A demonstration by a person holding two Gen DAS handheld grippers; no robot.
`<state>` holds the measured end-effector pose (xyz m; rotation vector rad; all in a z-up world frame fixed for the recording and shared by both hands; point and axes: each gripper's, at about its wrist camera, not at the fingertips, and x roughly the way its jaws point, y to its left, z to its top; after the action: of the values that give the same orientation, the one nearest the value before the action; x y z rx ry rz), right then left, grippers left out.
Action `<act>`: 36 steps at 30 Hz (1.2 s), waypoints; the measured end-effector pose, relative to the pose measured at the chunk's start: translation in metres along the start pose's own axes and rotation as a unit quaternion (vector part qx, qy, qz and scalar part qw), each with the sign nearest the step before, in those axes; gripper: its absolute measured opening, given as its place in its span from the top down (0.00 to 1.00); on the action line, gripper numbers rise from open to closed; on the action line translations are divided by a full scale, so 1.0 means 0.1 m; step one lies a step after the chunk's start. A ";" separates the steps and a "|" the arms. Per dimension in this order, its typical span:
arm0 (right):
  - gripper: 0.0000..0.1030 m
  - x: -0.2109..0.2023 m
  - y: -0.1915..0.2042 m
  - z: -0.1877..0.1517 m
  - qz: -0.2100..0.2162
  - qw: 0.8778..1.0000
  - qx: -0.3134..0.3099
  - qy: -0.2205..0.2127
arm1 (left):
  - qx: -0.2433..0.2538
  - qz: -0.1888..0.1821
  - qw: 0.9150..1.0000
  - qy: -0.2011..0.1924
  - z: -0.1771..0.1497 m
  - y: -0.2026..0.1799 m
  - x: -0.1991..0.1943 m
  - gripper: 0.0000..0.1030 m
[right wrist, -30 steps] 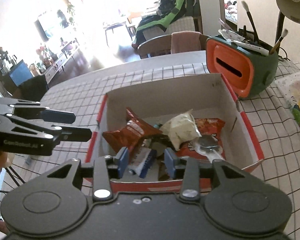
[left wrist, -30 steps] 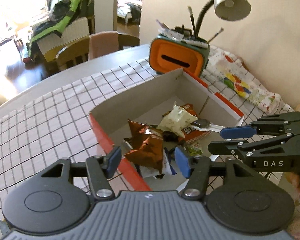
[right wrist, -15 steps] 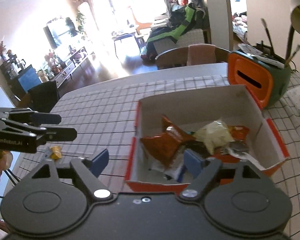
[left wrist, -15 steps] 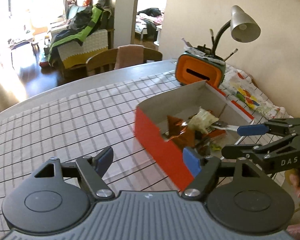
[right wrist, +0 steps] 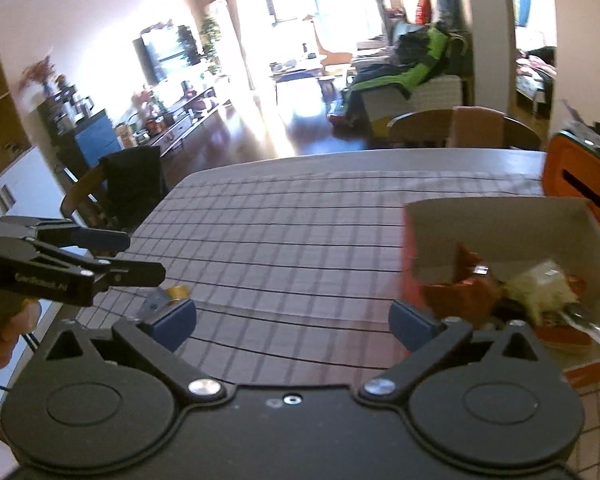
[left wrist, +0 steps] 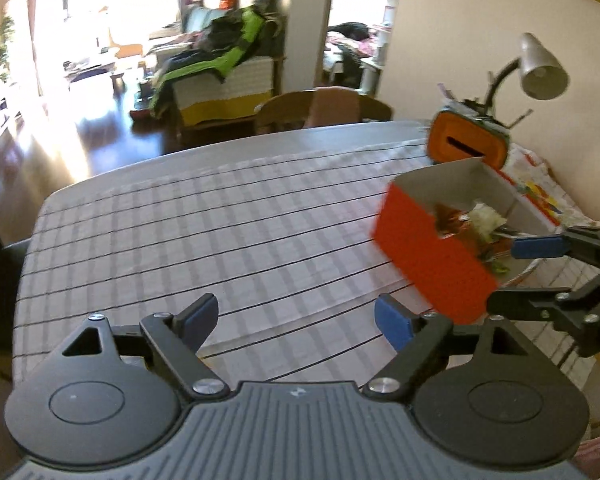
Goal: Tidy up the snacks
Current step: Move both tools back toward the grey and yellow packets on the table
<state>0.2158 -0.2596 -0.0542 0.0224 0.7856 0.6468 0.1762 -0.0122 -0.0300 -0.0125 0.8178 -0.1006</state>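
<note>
Hovering over bare checked tablecloth [left wrist: 260, 240], left gripper [left wrist: 296, 318] and right gripper [right wrist: 292, 322] both widening, nothing between either pair. Snacks [right wrist: 536, 288] piled in orange box [left wrist: 428, 256] off right. Risk: overlooking gold-wrapped piece [right wrist: 178, 292] near table's edge, or knocking it off.

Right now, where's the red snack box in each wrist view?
Left wrist: red snack box sits at right of centre, its red side wall facing the camera, ahead of the right gripper.
Right wrist: same box at the right edge, white inside showing, snacks in it.
Shared landmark: the orange holder behind the box.
</note>
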 end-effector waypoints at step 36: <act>0.01 1.53 1.14 -0.09 0.052 0.979 -0.148 0.133 | -0.053 0.009 0.991 0.124 -0.77 1.34 0.81 0.17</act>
<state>0.2293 -0.0851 -0.1320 -0.3015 0.9420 0.8727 0.1862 0.1153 -0.1487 -0.0952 1.0712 -0.0413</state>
